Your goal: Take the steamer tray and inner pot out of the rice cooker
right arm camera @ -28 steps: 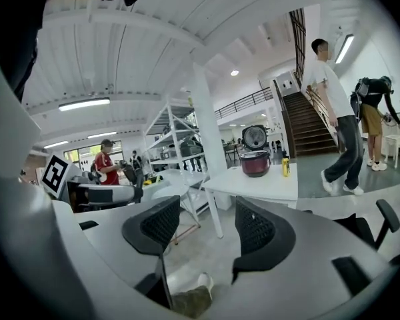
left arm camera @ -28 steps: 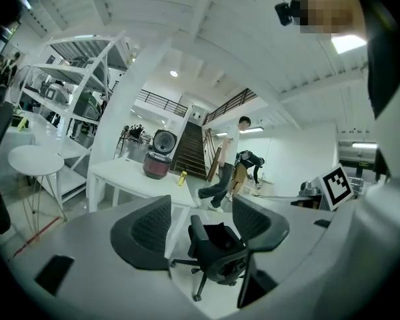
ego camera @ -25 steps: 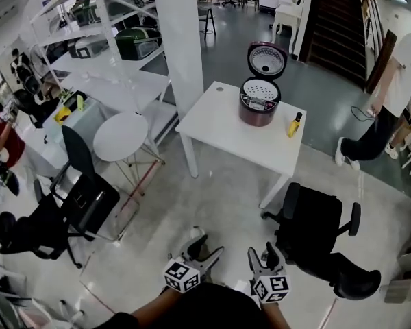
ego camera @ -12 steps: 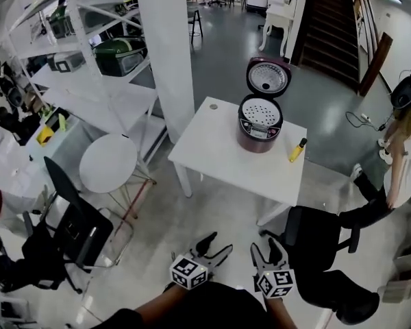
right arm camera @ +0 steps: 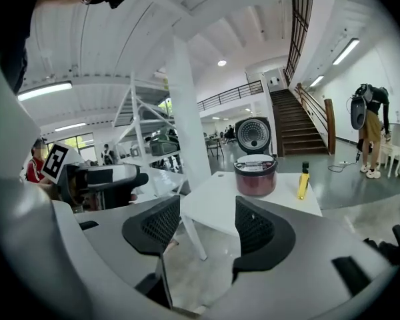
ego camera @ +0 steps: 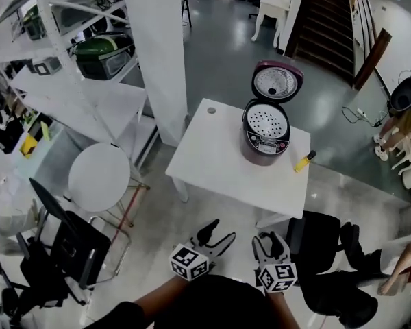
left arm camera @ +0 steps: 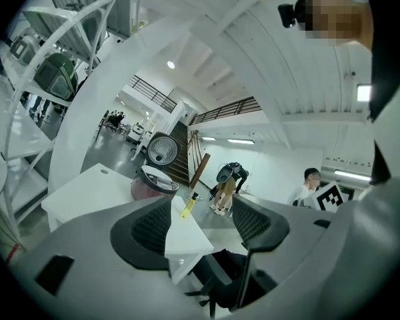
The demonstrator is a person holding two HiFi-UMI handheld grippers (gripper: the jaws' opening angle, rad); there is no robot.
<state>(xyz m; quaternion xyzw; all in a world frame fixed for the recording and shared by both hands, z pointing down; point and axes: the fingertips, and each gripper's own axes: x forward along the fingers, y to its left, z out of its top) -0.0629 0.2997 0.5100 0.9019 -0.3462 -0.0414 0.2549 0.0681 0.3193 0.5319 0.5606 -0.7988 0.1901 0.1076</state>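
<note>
Rice cooker (ego camera: 266,134): maroon, on the white table (ego camera: 212,156) toward the tabletop's far right corner, lid (ego camera: 277,83) raised upright.
Contents: perforated steamer tray (ego camera: 266,121) seated in the cooker's mouth; what lies beneath it is hidden.
Yellow bottle (ego camera: 304,161): at the tabletop's right edge, just beside the cooker, not touching it.
Left gripper (ego camera: 220,232): jaws apart, nothing between them, held low, well apart from the table.
Right gripper (ego camera: 271,241): jaws likewise spread and empty, beside the left one.
Black office chair (ego camera: 322,235): off the tabletop's near right corner.
</note>
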